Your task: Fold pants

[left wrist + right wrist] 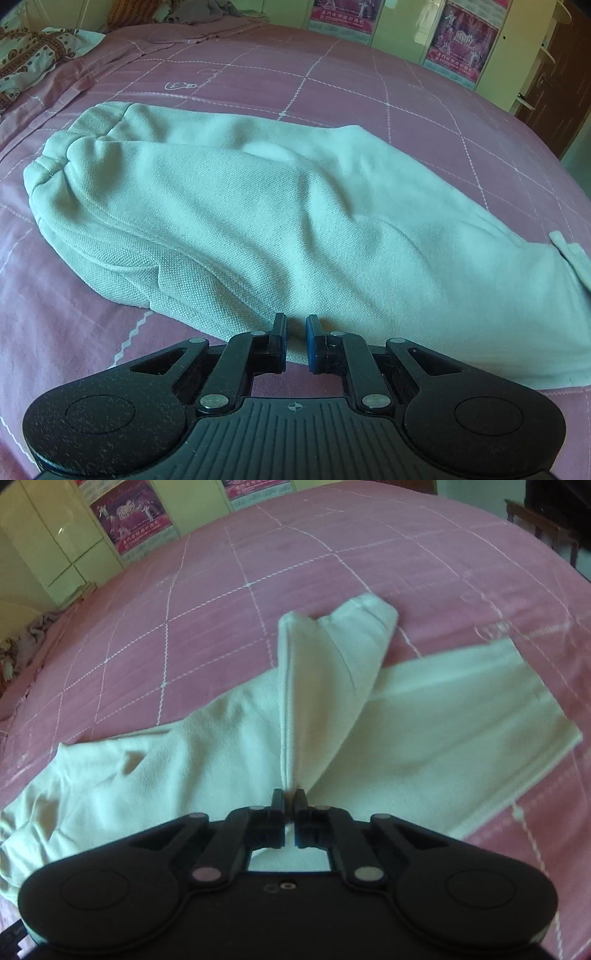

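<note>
The pink quilted bedspread (184, 602) fills both views, with bare room in the upper half of each frame. Pale pants (258, 206) lie across mid-frame, cuffs toward the upper left. The right gripper (290, 797) pinches a raised fold of the fabric. The left gripper (296, 328) is closed at the pants' near edge; whether it grips cloth is unclear.

Right tongs (290, 798) pinch pants (303, 709) fold on bedspread (221, 590).
</note>
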A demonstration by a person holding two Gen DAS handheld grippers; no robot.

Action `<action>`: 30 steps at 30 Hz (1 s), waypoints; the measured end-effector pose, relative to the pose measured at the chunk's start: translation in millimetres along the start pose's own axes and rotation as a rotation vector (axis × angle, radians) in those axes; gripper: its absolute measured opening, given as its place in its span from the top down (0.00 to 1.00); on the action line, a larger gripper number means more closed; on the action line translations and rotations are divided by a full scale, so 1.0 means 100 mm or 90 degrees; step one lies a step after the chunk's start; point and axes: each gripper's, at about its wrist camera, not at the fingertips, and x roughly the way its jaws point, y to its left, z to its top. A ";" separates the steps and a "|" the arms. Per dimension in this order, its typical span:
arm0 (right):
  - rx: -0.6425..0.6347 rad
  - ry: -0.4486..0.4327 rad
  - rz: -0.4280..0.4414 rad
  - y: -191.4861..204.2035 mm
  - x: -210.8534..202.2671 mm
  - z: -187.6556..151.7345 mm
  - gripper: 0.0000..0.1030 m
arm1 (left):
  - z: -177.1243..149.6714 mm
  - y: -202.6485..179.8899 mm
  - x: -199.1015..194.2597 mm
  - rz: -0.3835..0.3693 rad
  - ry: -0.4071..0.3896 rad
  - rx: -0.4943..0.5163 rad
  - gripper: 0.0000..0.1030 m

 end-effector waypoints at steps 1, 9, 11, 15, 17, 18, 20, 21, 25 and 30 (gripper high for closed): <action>0.006 0.016 -0.001 -0.10 0.02 -0.13 0.97 | 0.00 -0.01 0.00 0.003 -0.001 0.004 0.89; -0.086 -0.033 -0.053 0.06 0.03 -0.05 0.61 | 0.00 -0.02 0.01 0.012 0.004 0.003 0.89; -0.131 -0.045 -0.082 0.15 0.12 0.12 0.50 | 0.00 -0.03 0.02 0.017 0.003 0.003 0.89; -0.193 -0.013 -0.144 0.30 0.55 0.34 0.50 | -0.02 -0.06 0.02 0.025 0.001 0.005 0.89; -0.239 -0.005 -0.182 0.37 0.71 0.36 0.52 | -0.02 -0.07 0.03 0.030 0.001 0.009 0.89; -0.259 -0.006 -0.194 0.38 0.75 0.37 0.63 | -0.01 -0.07 0.03 0.032 0.002 0.011 0.89; -0.263 -0.019 -0.183 0.36 0.71 0.43 0.96 | -0.01 -0.08 0.03 0.035 0.004 0.015 0.89; -0.243 -0.034 -0.165 0.30 0.62 0.48 0.96 | -0.01 -0.08 0.03 0.035 0.004 0.016 0.89; -0.054 -0.168 -0.057 -0.31 -0.21 0.66 0.96 | -0.02 -0.09 0.01 0.036 0.003 0.021 0.89; 0.104 -0.081 -0.035 -1.23 -0.17 0.19 0.96 | -0.04 -0.14 0.01 0.053 -0.001 0.040 0.89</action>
